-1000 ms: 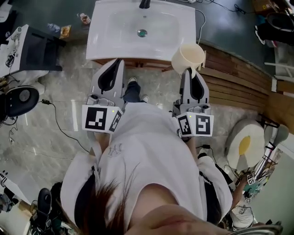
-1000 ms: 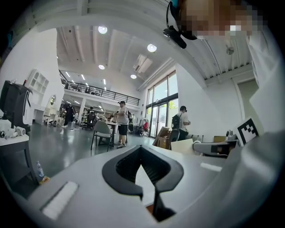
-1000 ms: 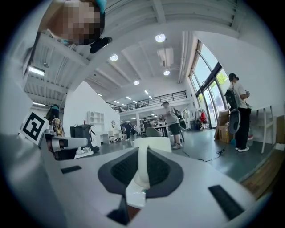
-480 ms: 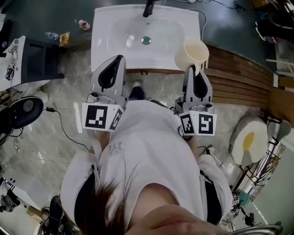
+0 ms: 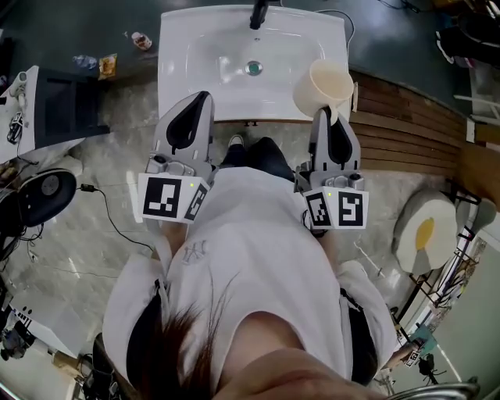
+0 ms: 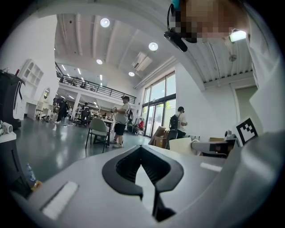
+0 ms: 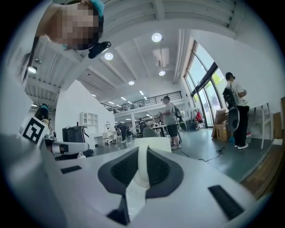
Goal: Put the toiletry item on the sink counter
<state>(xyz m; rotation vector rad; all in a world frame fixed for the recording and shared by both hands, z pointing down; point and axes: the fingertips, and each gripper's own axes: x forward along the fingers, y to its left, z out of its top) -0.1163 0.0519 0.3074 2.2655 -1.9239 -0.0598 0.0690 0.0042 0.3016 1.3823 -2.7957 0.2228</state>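
Observation:
A cream cup [image 5: 322, 84] hangs over the front right corner of the white sink counter [image 5: 187, 86], its mouth up. My right gripper [image 5: 323, 116] is shut on it; in the right gripper view a pale strip of the cup [image 7: 153, 144] is pinched between the dark pads [image 7: 120, 171]. My left gripper [image 5: 199, 98] reaches level over the counter's front edge on the left. Its jaws meet at the tips with nothing in them, as the left gripper view shows [image 6: 141, 151]. That view also catches the cup [image 6: 180, 146] off to the right.
A black faucet [image 5: 258, 14] and a drain [image 5: 254, 68] mark the basin. Wooden planks [image 5: 406, 141] lie at the right, a black and white unit [image 5: 47, 101] at the left. A cable [image 5: 109, 219] trails on the floor. People stand far off [image 6: 120, 120].
Both grippers have moved forward toward the sink. The cup, earlier just off the counter's corner, now overlaps it, and the left gripper's tips now reach over the front edge.

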